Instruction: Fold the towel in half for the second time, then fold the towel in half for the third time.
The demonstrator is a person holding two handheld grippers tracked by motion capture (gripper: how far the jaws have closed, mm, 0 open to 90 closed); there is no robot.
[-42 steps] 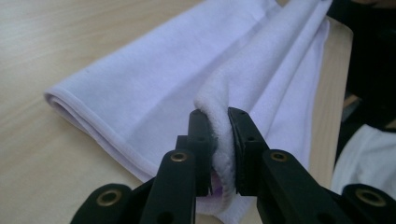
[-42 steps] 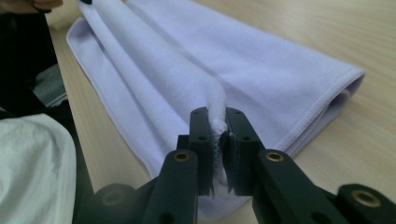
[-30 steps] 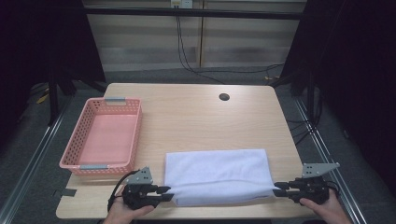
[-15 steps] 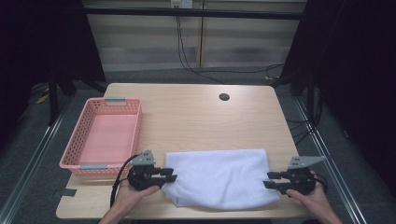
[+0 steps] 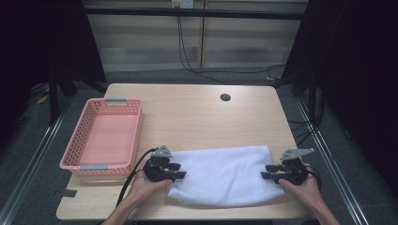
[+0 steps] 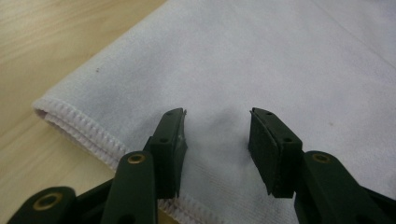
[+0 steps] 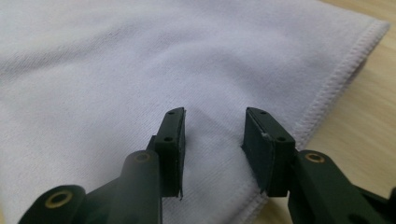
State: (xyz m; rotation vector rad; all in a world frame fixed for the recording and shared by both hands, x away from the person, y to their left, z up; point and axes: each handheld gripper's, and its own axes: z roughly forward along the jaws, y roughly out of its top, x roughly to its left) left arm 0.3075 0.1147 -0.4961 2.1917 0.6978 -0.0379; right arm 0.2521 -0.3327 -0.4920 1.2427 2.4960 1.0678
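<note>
Left gripper (image 5: pixel 180 171) — lower centre-left, jaws just opening, apart over the towel (image 5: pixel 225 176), gripping nothing. Right gripper (image 5: pixel 266 172) — lower right, jaws just narrowing, gapped over the towel's other end. Basket (image 5: pixel 134 136) — left. Table (image 5: pixel 187 110).

towel (image 5: pixel 225 174): I see white cloth, soft matt nap, stitched hem along its edge
bench (image 5: pixel 187 112): pale wood-grain top, smooth with a slight sheen
basket (image 5: pixel 70 154): pink plastic, perforated walls, faintly glossy
left gripper (image 6: pixel 217 135): matt black plastic, brass-coloured rivets
right gripper (image 7: pixel 212 133): I read the same matt black plastic
</note>
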